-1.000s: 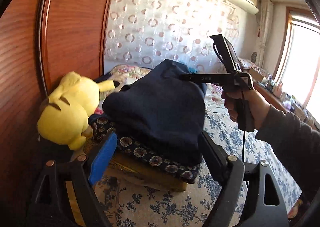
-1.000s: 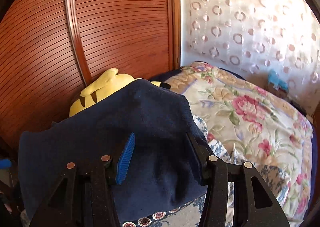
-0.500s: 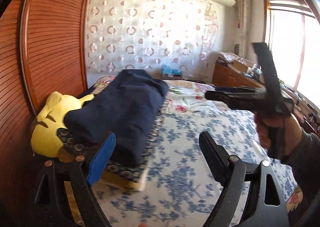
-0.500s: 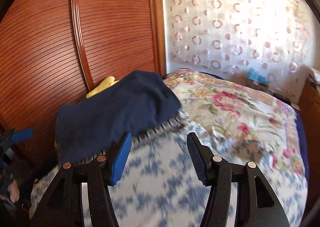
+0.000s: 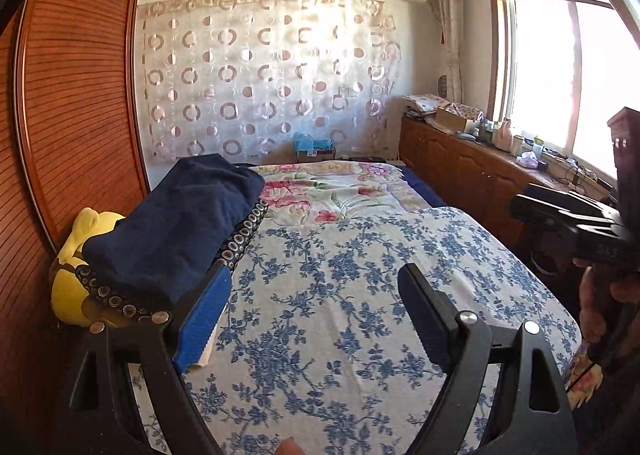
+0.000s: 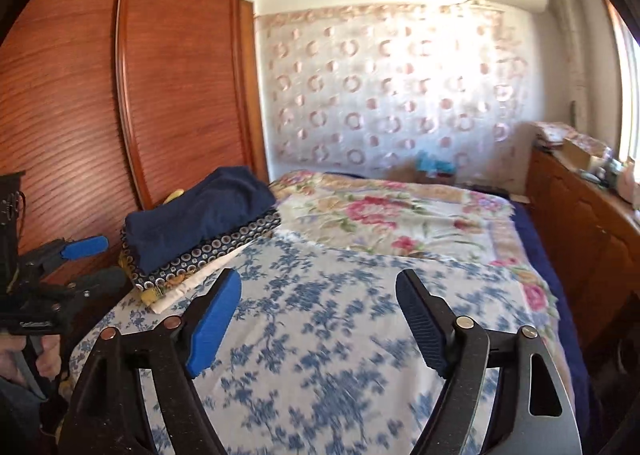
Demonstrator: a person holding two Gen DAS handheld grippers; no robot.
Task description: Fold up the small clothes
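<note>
Bedroom, bed [image 5: 360,315] under blue-floral sheet, bare at centre. Folded navy garment [image 5: 180,223] tops stack [image 6: 200,251] at 10 o'clock, beside yellow plush [image 5: 72,279]. Left gripper [image 5: 316,319] wide, empty. Right gripper [image 6: 320,319] opening, nothing between. Judgement: placement done; keep both clear of stack, avoid snagging top fold.

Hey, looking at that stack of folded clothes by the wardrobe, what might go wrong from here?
1. The navy garment sits bulky and rumpled atop the patterned folded piece; it may slump or slide off.
2. The stack leans against the yellow plush toy near the bed's edge; a nudge might tip it.
3. The right gripper, its jaws opening with nothing between them, hangs close to the stack and might brush it.
</note>
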